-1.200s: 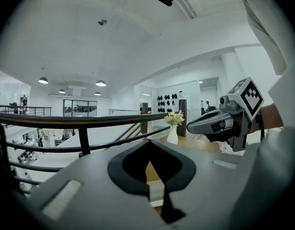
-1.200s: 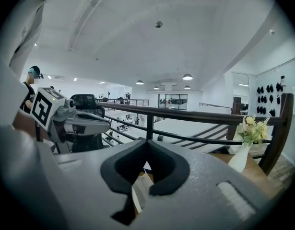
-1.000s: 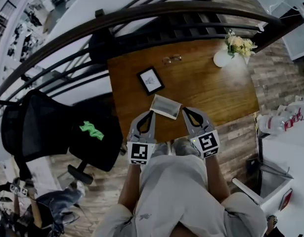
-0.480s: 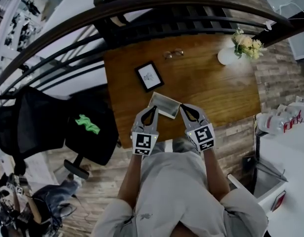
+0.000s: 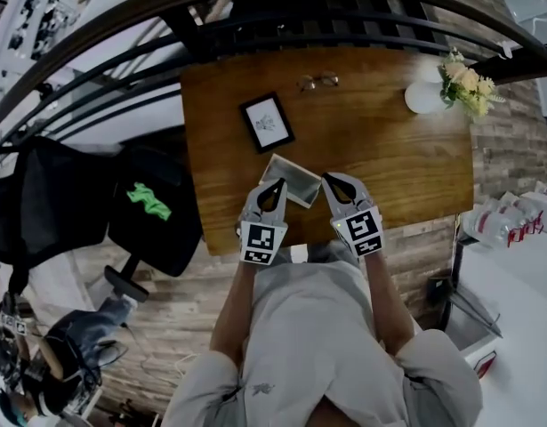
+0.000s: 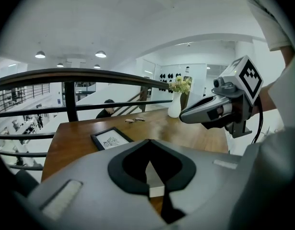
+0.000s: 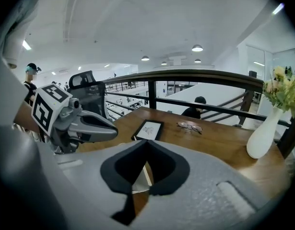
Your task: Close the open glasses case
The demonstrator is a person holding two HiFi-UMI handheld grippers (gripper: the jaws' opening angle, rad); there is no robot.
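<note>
Right now the open glasses case lies on the wooden table. The left gripper points in just beside the case's left side and the right gripper just beside its right. Both have their jaws pressed together on nothing.

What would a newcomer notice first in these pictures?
The open glasses case lies near the front edge of the wooden table, with the left gripper and right gripper flanking it, jaws together. Behind it lie a small picture frame and glasses; a vase of flowers stands at the far right corner.
</note>
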